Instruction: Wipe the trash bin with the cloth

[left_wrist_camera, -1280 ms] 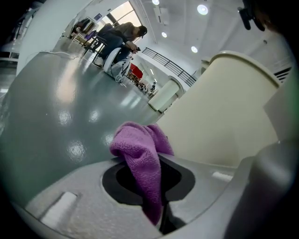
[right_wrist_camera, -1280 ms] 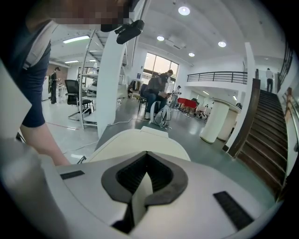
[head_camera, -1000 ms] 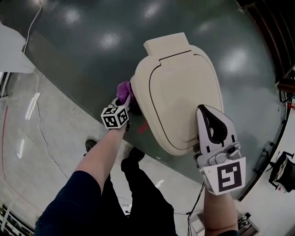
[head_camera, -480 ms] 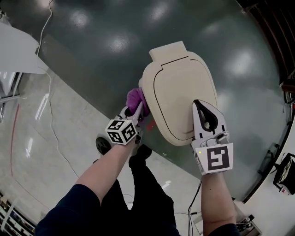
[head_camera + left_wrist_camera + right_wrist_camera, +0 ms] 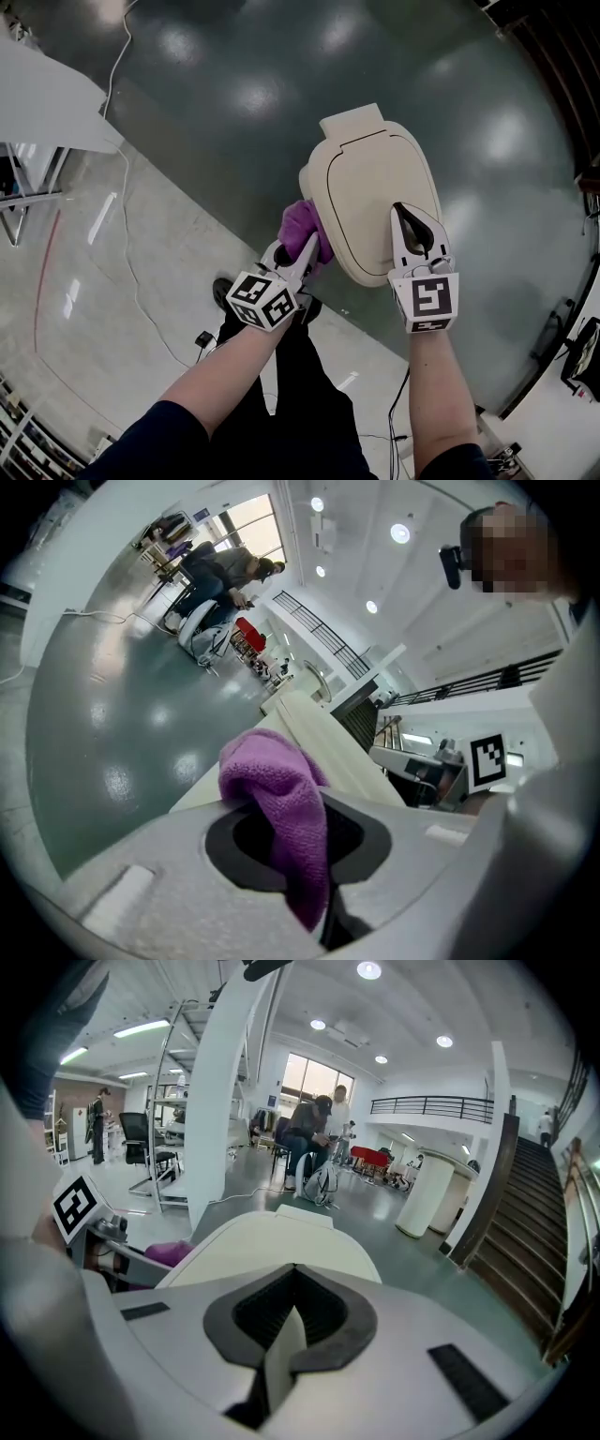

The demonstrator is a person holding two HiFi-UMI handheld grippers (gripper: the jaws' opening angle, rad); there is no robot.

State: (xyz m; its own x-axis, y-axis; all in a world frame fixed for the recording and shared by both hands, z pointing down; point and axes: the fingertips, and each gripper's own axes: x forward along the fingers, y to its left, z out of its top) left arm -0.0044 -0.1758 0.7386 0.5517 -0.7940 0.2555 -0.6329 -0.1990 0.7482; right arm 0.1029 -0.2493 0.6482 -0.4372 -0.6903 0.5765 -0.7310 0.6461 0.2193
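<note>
Looking steeply down from the head, shows a beige trash bin [image 5: 375,187] with its lid closed, standing on a dark green floor [image 5: 234,94] near the edge of a paler floor strip [image 5: 112,272]. Finds the left gripper [image 5: 298,251] at the bin's left side, jaws clamped on a purple cloth [image 5: 302,228] that lies against the bin's wall just below the lid rim. Places the right gripper [image 5: 405,214] over the near right part of the lid, jaws drawn together with nothing between them; cannot tell whether touching the lid or just above it. Catches dark trousers [image 5: 300,412] below both forearms, a thin cable [image 5: 127,253] across the pale strip, and a white table corner [image 5: 47,103] at upper left.

Along the left gripper [image 5: 300,874], confirms the cloth [image 5: 281,808] pinched between closed jaws, bunched above them and hanging through them, with the cream edge of the bin [image 5: 309,728] right behind. Takes in seated people [image 5: 220,569] far off across the glossy floor.

Along the right gripper [image 5: 292,1283], shows the jaws meeting at their tips and holding nothing, with the bin's lid [image 5: 272,1241] straight ahead beneath them. Picks out the cloth [image 5: 169,1252] at the bin's left flank, a white column [image 5: 225,1091], a seated person [image 5: 309,1133] and a staircase [image 5: 525,1213] beyond.
</note>
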